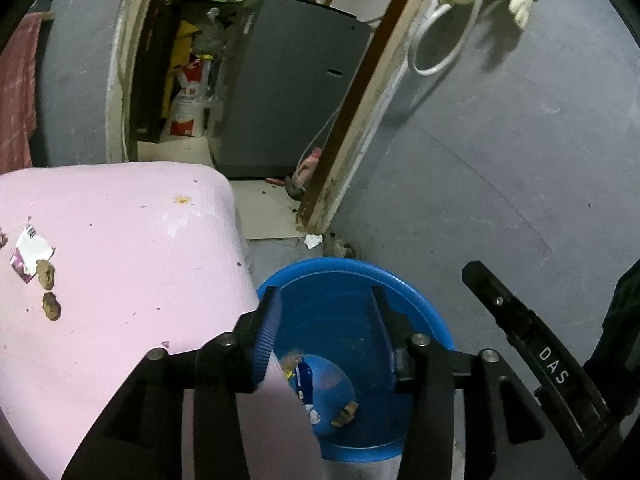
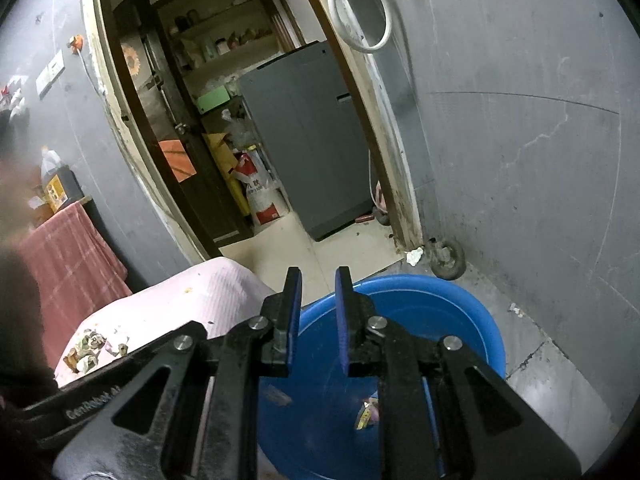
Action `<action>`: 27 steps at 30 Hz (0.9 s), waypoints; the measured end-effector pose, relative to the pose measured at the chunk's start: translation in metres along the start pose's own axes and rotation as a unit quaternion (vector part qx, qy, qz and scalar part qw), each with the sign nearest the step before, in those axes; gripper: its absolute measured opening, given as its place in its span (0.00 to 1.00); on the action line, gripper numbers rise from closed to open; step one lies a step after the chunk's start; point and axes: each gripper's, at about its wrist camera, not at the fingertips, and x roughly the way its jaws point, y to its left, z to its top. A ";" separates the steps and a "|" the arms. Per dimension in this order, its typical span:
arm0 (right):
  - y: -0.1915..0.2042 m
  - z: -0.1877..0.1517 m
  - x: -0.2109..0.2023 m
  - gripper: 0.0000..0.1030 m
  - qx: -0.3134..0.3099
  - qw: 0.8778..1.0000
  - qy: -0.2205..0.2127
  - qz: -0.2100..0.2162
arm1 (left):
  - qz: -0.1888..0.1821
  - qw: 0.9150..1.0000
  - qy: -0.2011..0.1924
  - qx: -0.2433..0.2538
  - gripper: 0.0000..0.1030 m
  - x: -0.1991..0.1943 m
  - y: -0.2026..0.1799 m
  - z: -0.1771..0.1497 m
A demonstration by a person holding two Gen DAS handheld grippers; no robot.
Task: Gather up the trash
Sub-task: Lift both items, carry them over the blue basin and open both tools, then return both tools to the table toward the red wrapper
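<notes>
A blue basin (image 1: 420, 304) stands on the floor beside a pink table (image 1: 132, 248). My left gripper (image 1: 326, 308) hangs over the basin, jaws apart, nothing between them. Inside the basin lie a blue wrapper (image 1: 304, 376) and a brown scrap (image 1: 346, 414). On the table's left part rest a torn white-and-purple wrapper (image 1: 30, 254) and two brown crumbs (image 1: 51, 306). My right gripper (image 2: 318, 292) also hovers over the basin (image 2: 460, 300), its blue pads a narrow gap apart and empty. A heap of scraps (image 2: 92, 348) sits on the table (image 2: 200, 292) in the right wrist view.
Grey walls (image 1: 500, 160) close in on the right. An open doorway leads to a room with a grey cabinet (image 1: 288, 88) and sacks. A white crumpled scrap (image 1: 313, 241) lies on the floor by the door frame. A red cloth (image 2: 68, 256) hangs at left.
</notes>
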 end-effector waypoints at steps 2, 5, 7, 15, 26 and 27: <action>0.002 0.000 0.000 0.18 -0.002 1.000 -0.001 -0.002 | 0.006 1.000 0.001 -0.004 0.39 -0.001 0.003 0.001; 0.003 0.001 -0.003 0.26 -0.004 1.000 -0.009 -0.006 | 0.016 1.000 -0.009 -0.009 0.46 -0.008 0.008 0.003; 0.004 0.002 -0.004 0.32 -0.002 1.000 -0.016 -0.004 | 0.028 0.999 -0.026 -0.012 0.53 -0.017 0.013 0.004; 0.031 0.003 -0.022 0.69 -0.025 0.997 -0.072 0.007 | 0.097 0.990 -0.105 -0.008 0.74 -0.070 0.037 0.005; 0.103 -0.007 -0.052 1.00 -0.084 0.978 -0.151 0.115 | 0.160 0.966 -0.200 -0.021 0.96 -0.161 0.094 -0.005; 0.109 -0.008 -0.052 1.00 -0.092 0.976 -0.154 0.122 | 0.166 0.964 -0.209 -0.023 0.97 -0.170 0.099 -0.009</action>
